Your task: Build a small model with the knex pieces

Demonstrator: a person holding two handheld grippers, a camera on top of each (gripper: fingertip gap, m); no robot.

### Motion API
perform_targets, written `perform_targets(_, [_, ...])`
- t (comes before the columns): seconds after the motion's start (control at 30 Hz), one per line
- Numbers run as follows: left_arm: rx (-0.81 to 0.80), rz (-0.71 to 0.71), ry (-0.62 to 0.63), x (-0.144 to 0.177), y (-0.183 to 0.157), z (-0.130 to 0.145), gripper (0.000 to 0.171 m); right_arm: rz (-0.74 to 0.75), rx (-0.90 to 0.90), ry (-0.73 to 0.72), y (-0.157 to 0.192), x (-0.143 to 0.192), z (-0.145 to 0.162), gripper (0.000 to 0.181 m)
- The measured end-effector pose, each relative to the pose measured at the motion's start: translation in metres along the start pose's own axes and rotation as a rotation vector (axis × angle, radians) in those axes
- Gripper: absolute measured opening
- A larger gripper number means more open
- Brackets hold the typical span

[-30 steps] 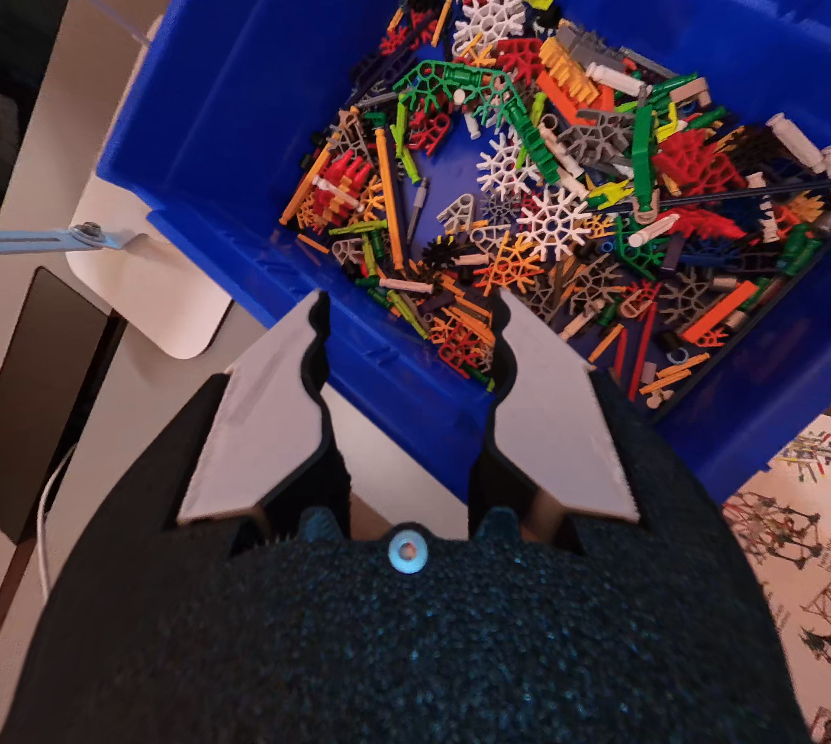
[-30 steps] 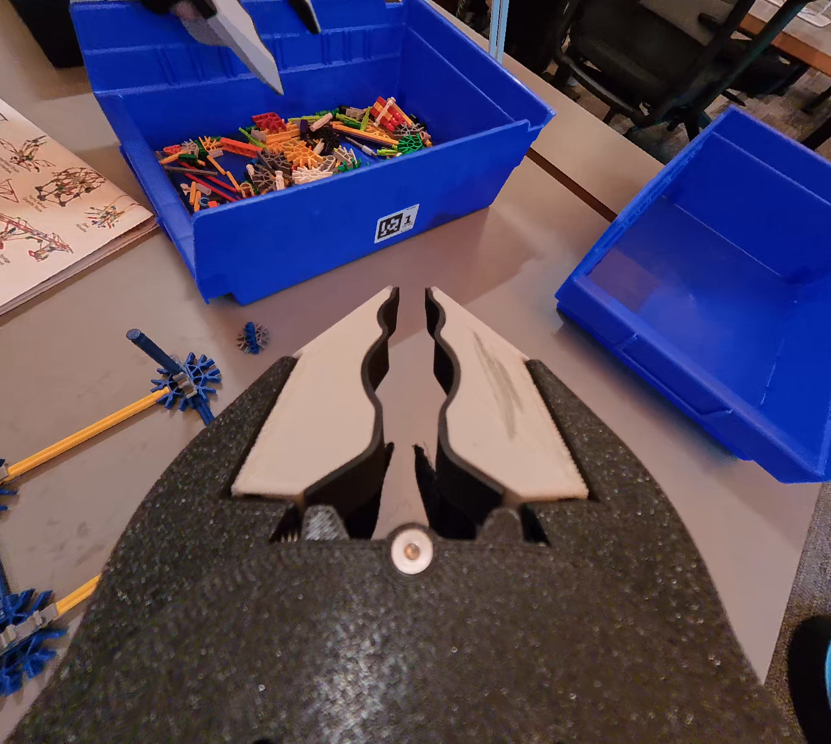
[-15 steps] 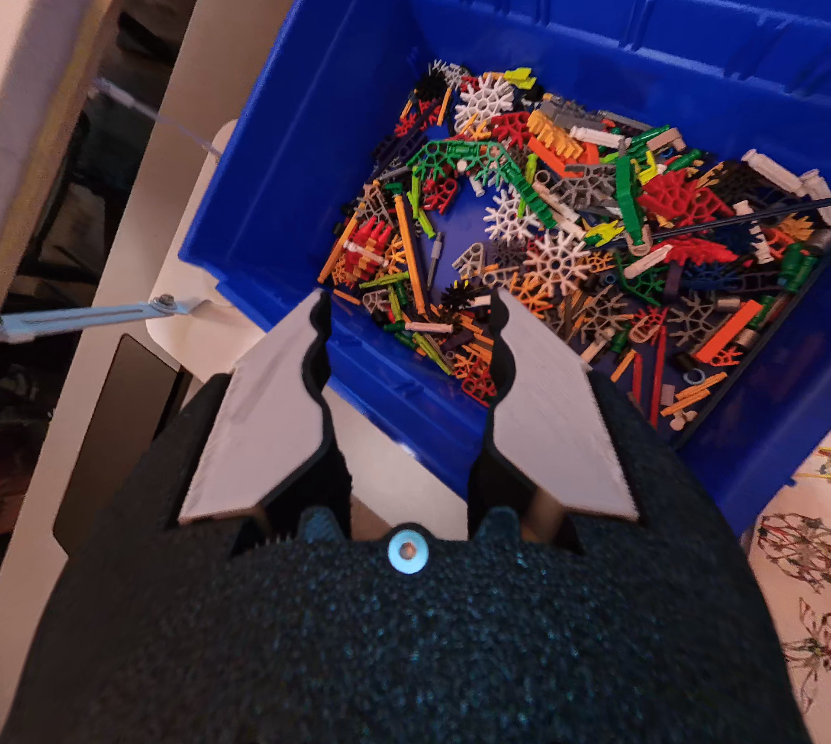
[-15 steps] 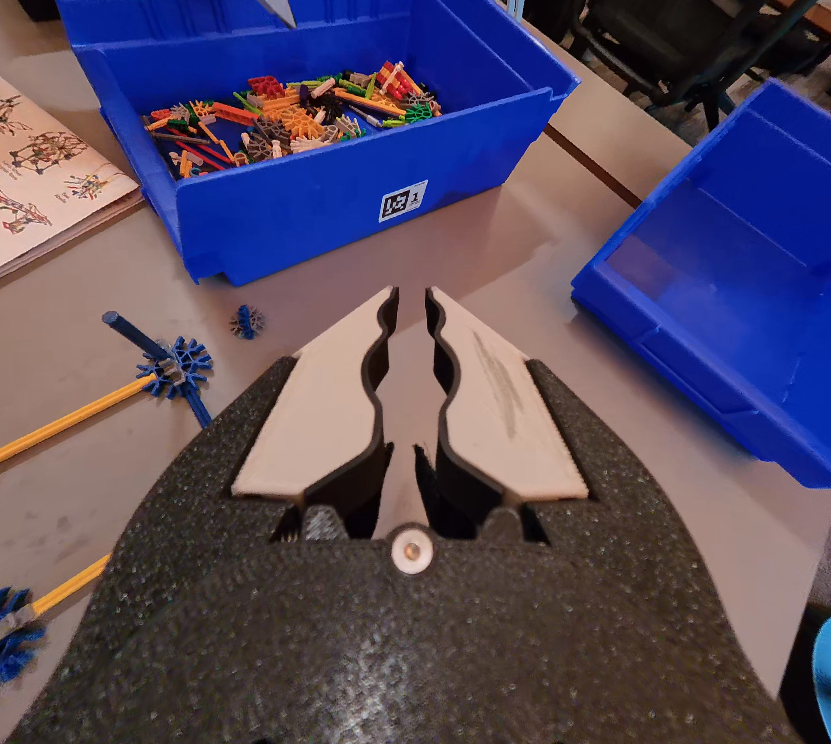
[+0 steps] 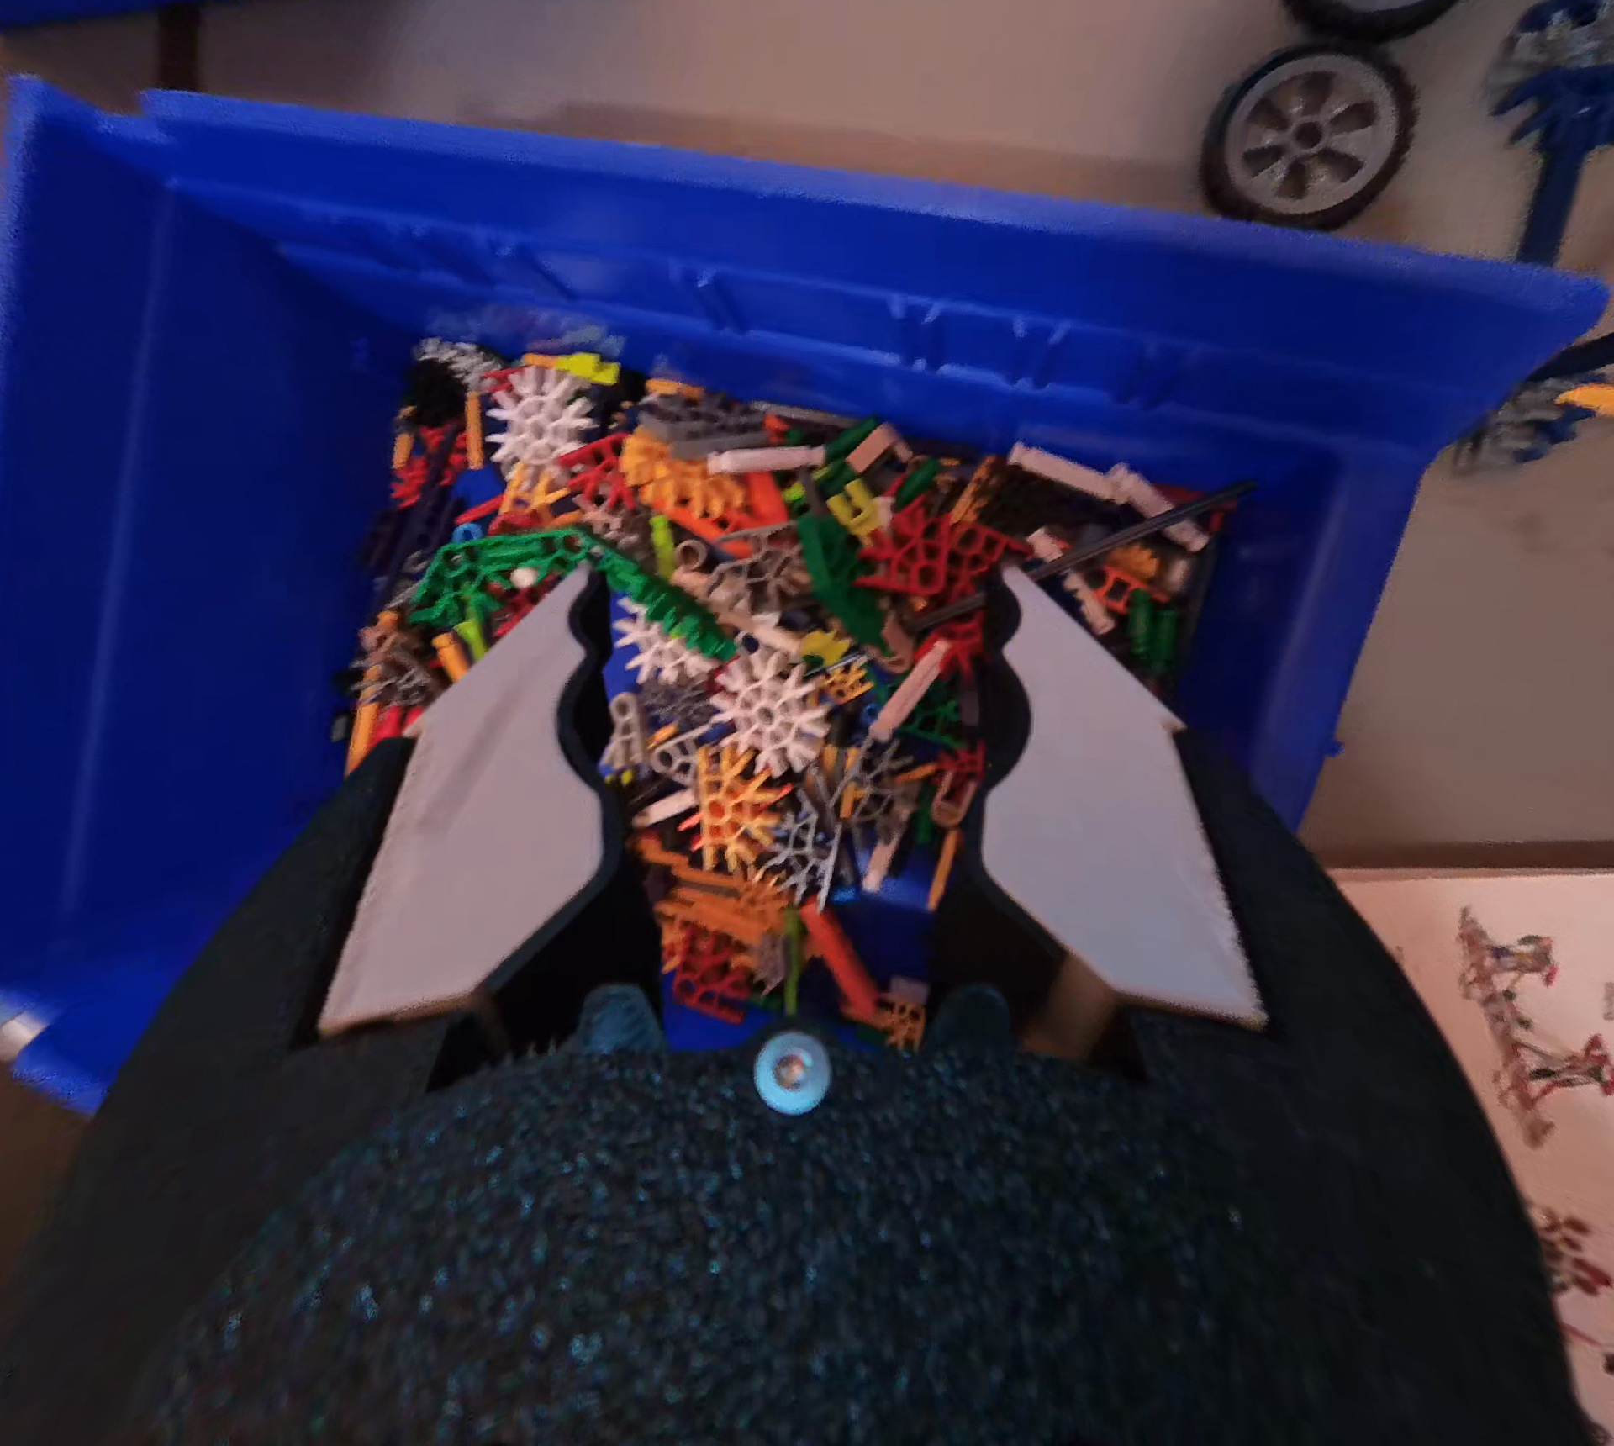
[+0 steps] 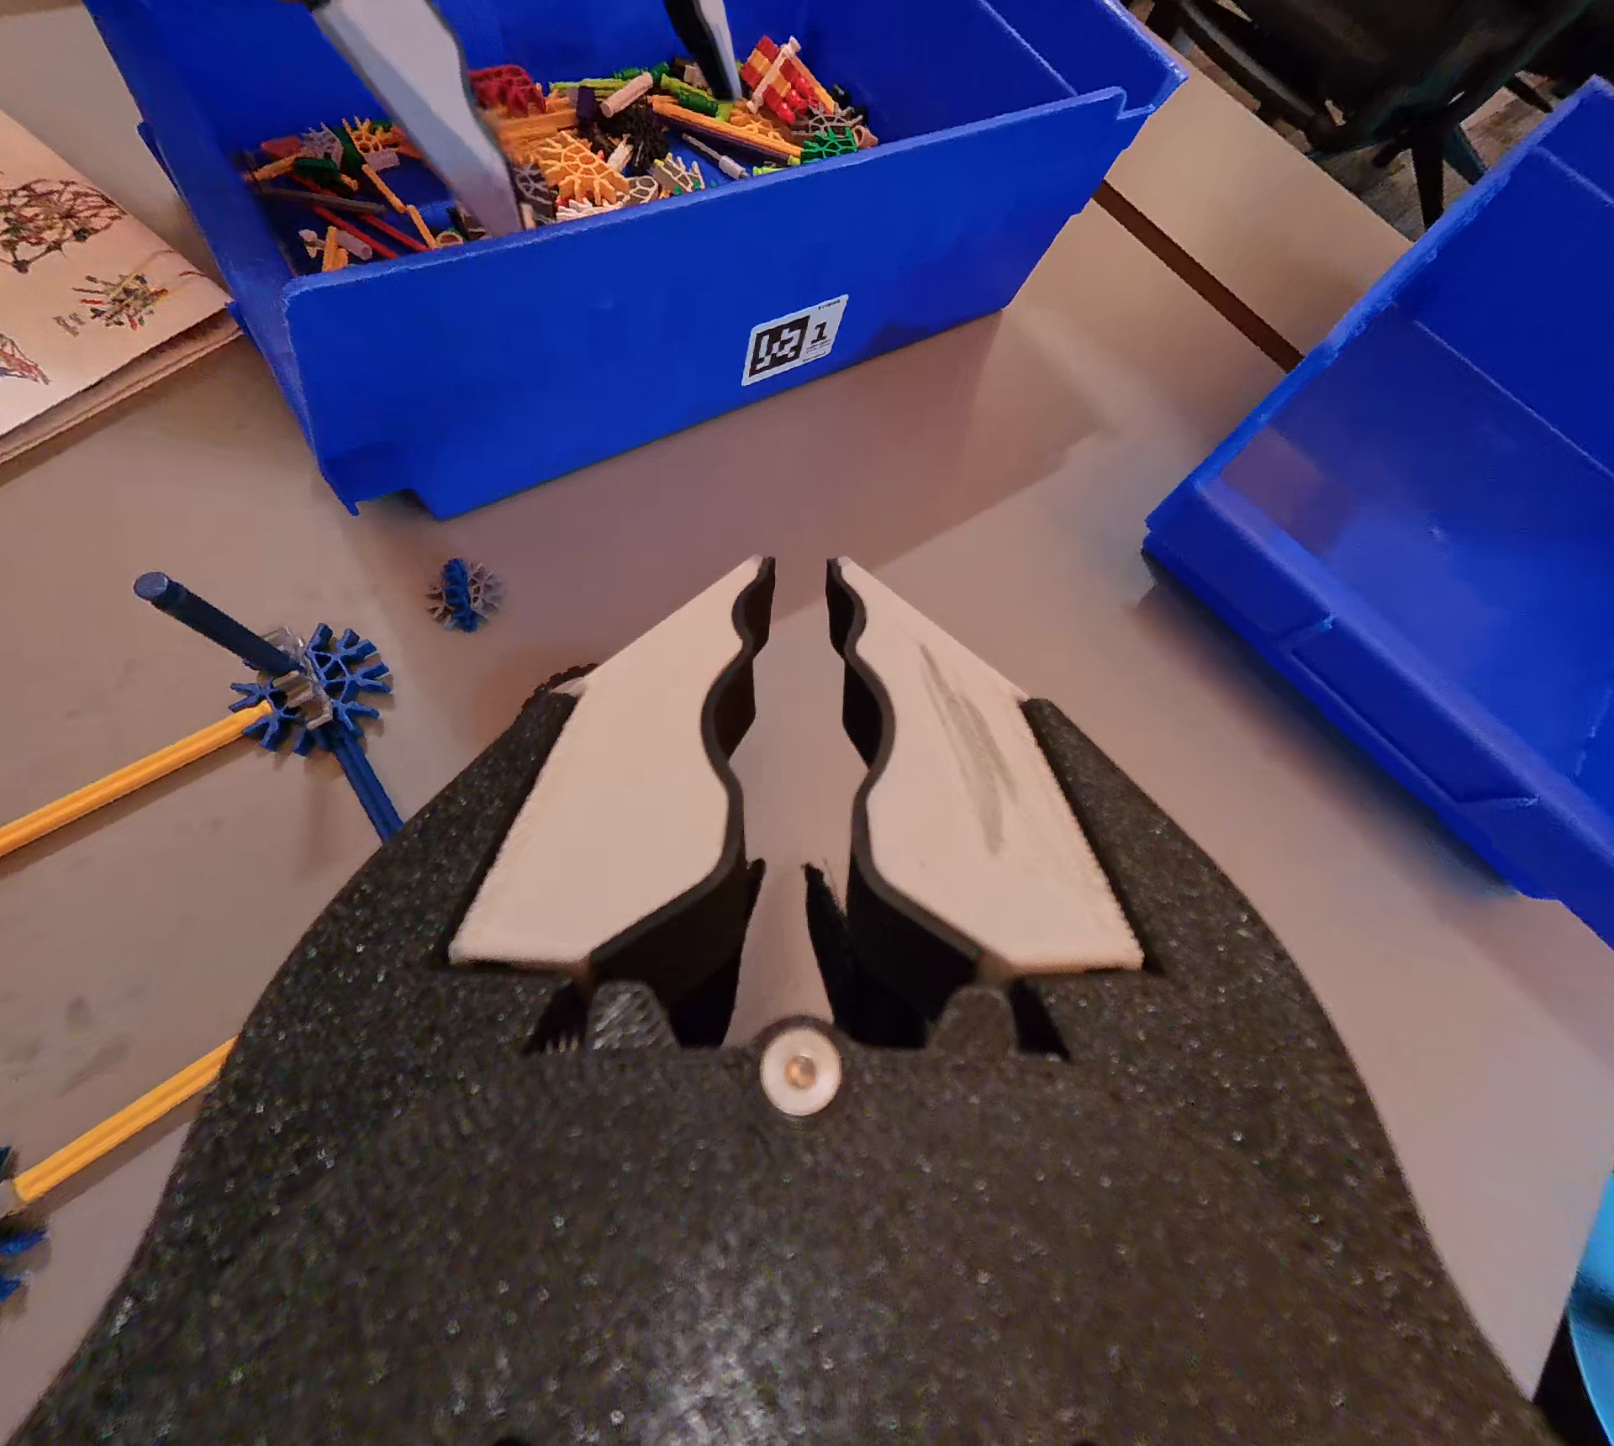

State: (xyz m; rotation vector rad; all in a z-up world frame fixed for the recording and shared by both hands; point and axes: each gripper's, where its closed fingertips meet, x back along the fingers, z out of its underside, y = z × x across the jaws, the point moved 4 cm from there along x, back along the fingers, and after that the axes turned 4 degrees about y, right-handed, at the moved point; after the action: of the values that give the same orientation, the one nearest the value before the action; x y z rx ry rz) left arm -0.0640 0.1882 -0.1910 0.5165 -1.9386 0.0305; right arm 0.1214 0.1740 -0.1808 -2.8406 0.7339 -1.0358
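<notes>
A blue bin [image 5: 873, 269] holds a heap of small colourful construction pieces [image 5: 769, 705]: rods, snowflake connectors and brackets. My left gripper [image 5: 793, 583] is open wide and empty, with its fingers down inside the bin just above the heap. In the right wrist view the same bin [image 6: 559, 373] stands ahead, and the left gripper [image 6: 616, 157] has its fingertips [image 6: 489, 199] among the pieces. My right gripper [image 6: 796, 561] hovers over the table in front of the bin, holding nothing, its jaws only a narrow gap apart.
An empty blue bin [image 6: 1441, 574] lies at the right. A blue snowflake connector with rods [image 6: 314, 692], a yellow rod [image 6: 122, 779] and a small blue connector [image 6: 463, 593] lie on the table at left. An instruction sheet [image 6: 79, 269] lies left of the bin. Grey wheels [image 5: 1310, 138] lie beyond it. Across from one pair of fingers to the other is roughly 15 cm.
My left gripper has swung over the bin and dropped into it, close above the pieces, still open. My right gripper has moved slightly nearer the bin, with the same narrow gap.
</notes>
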Motion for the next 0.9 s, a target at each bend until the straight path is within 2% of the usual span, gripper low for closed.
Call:
perform_targets(0.13, [-0.01, 0.04, 0.085, -0.026, -0.012, 0.003, 0.101, -0.007, 0.004, 0.003, 0.002, -0.001, 0.0, 0.012])
perform_targets(0.23, [0.011, 0.092, 0.097, -0.042, -0.019, 0.004, 0.101, -0.011, 0.005, 0.007, 0.002, -0.002, 0.001, 0.012])
perform_targets(0.33, [0.025, 0.077, 0.121, -0.048, -0.018, 0.007, 0.103, -0.013, 0.009, 0.012, 0.003, -0.003, 0.002, 0.012])
perform_targets(0.37, [0.025, 0.071, 0.128, -0.048, -0.017, 0.008, 0.099, -0.014, 0.01, 0.013, 0.003, -0.003, 0.002, 0.012])
perform_targets(0.6, [0.006, -0.071, 0.276, -0.041, 0.008, 0.029, 0.036, -0.017, 0.013, 0.013, 0.003, -0.003, 0.002, 0.012])
perform_targets(0.67, [-0.001, -0.126, 0.327, -0.036, 0.018, 0.035, 0.032, -0.018, 0.014, 0.013, 0.004, -0.003, 0.002, 0.012])
perform_targets(0.73, [0.0, -0.142, 0.344, -0.029, 0.023, 0.037, 0.02, -0.019, 0.017, 0.015, 0.004, -0.003, 0.002, 0.012])
perform_targets(0.9, [0.038, -0.186, 0.293, -0.008, 0.041, 0.034, 0.009, -0.018, 0.018, 0.009, 0.004, -0.002, 0.001, 0.011])
